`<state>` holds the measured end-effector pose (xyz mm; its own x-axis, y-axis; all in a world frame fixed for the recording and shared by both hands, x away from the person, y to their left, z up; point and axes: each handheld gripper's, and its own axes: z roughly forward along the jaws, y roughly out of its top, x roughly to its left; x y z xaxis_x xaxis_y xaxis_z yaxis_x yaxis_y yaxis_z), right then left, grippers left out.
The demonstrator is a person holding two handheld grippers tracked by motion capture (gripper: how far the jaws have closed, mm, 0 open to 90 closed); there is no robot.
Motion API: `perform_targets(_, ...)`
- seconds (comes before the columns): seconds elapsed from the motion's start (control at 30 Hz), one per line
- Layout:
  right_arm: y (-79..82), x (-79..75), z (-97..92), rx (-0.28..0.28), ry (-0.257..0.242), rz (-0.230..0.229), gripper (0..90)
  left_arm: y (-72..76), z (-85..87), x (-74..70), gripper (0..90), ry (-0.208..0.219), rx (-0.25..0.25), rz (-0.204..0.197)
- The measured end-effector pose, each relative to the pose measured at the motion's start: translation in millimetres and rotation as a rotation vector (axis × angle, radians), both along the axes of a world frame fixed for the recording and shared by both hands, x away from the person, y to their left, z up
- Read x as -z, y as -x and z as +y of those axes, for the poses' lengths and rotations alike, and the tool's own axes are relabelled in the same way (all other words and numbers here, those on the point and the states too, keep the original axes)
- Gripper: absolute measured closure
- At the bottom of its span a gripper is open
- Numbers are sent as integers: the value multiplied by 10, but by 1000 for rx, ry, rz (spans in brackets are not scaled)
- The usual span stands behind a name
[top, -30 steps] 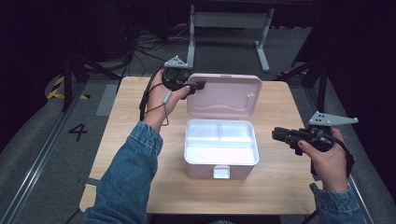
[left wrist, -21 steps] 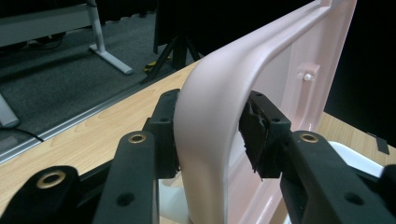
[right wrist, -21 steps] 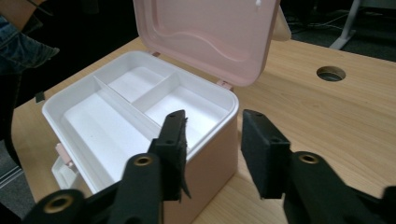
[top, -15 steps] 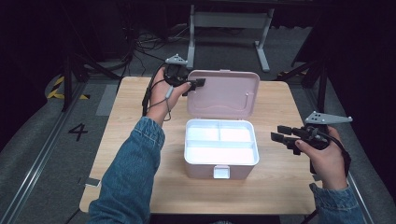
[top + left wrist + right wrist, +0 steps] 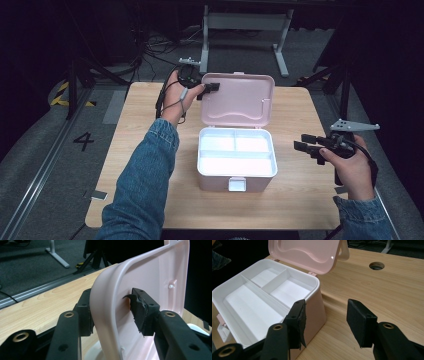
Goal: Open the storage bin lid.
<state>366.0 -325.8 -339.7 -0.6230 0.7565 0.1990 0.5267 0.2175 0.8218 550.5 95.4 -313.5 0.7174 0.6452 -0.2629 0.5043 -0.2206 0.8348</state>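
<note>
While the pink box (image 5: 235, 162) sits open in the middle of the table (image 5: 300, 200), the left gripper (image 5: 209, 88) has the edge of the raised pink lid (image 5: 240, 100) between its jaws, which have just been opening, so it is best to back away slowly and let the lid rest on its own. The right gripper (image 5: 306, 142) waits beside the box with nothing in it, its jaws just spread wide. From above the lid seems pinched, but the left gripper view shows a gap at one pad (image 5: 143, 307), and the right gripper view shows the white tray (image 5: 262, 297) is empty.
</note>
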Motion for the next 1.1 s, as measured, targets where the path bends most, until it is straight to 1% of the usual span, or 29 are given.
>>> perform_targets(0.03, 0, 0, -7, 0, -3, 1, 504, -4, -2, 4, 554, -5, -5, 8)
perform_targets(0.1, 0, 1, -16, 2, -5, -1, 505, -32, -13, 33, 547, -5, -15, 10)
perform_targets(0.13, 0, 0, -20, 3, -5, -3, 505, -44, -20, 45, 541, -13, -20, 12)
perform_targets(0.23, 0, -2, -25, 5, -7, -6, 505, -66, -26, 60, 526, -27, -25, 18)
perform_targets(0.3, 0, -2, -24, 5, -6, -7, 505, -74, -29, 68, 519, -27, -25, 15)
perform_targets(0.4, 2, 0, -11, -1, -6, -6, 505, -100, -44, 98, 509, -40, -34, 26)
perform_targets(0.57, -5, 11, -10, 2, -4, -5, 505, -171, -47, 173, 497, -43, -38, 53)
perform_targets(0.73, -13, 20, -30, 8, -7, -2, 505, -215, -52, 262, 476, -54, -47, 57)
perform_targets(0.83, -24, 34, -36, 9, -5, -2, 505, -227, -46, 299, 471, -71, -51, 61)
perform_targets(0.9, -28, 40, -36, 10, -6, 4, 505, -239, -37, 330, 472, -79, -52, 64)
perform_targets(1.0, -34, 47, -35, 8, -5, 6, 504, -255, -33, 371, 476, -89, -57, 81)
perform_targets(1.03, -36, 49, -33, 8, -4, 7, 505, -260, -38, 385, 472, -93, -59, 80)
perform_targets(1.1, -37, 54, -30, 9, -2, 9, 504, -266, -44, 409, 466, -91, -63, 84)
